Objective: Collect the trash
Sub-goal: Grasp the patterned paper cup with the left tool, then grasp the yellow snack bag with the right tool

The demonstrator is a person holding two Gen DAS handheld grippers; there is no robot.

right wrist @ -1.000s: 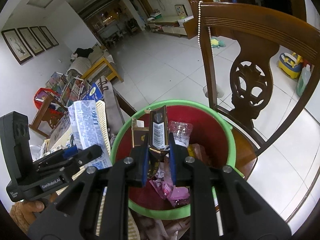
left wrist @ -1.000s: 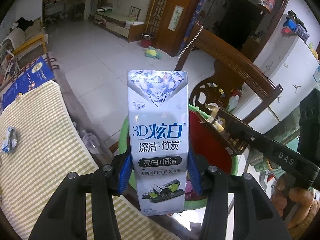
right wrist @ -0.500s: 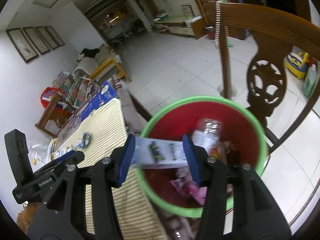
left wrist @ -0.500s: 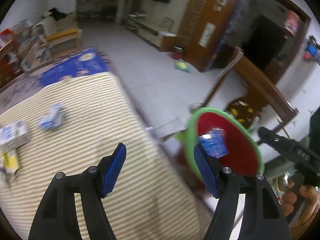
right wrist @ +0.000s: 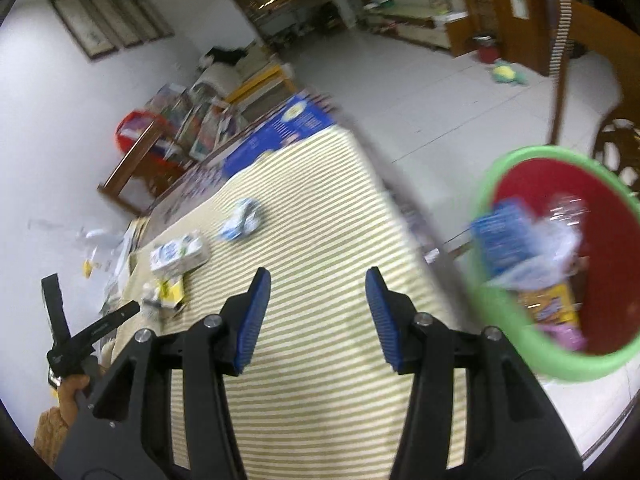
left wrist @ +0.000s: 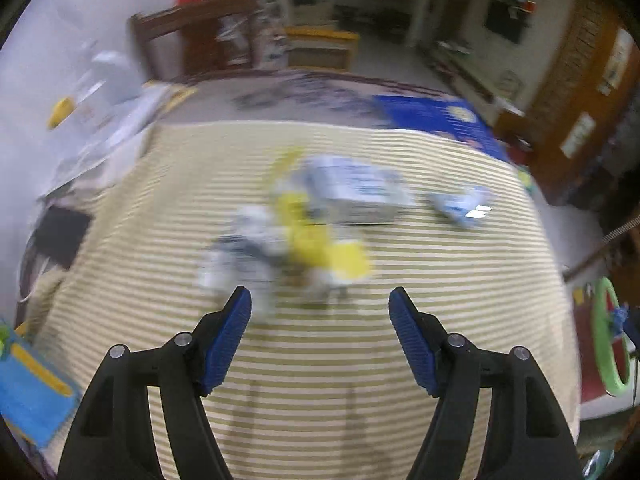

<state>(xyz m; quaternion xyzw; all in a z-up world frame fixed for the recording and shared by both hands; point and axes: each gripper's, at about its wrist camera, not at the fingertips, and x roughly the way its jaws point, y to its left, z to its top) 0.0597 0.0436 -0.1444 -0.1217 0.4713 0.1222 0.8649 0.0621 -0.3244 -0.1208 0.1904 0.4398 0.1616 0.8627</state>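
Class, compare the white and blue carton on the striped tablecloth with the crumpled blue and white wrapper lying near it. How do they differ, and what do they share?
The white and blue carton keeps a boxy shape with flat faces; the crumpled blue and white wrapper is squashed and shapeless. The carton looks larger than the wrapper. The carton lies close to the yellow scraps; the wrapper lies apart, nearer the blue book. Both rest on the striped tablecloth, outside the red bin, untouched by either gripper.

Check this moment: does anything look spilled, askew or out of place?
Nothing looks spilled. Loose trash remains on the striped tablecloth: a white-and-blue carton, a crumpled blue-white wrapper and a yellow scrap pile, too blurred to identify. The green-rimmed bin sits beside the table, already holding packaging.
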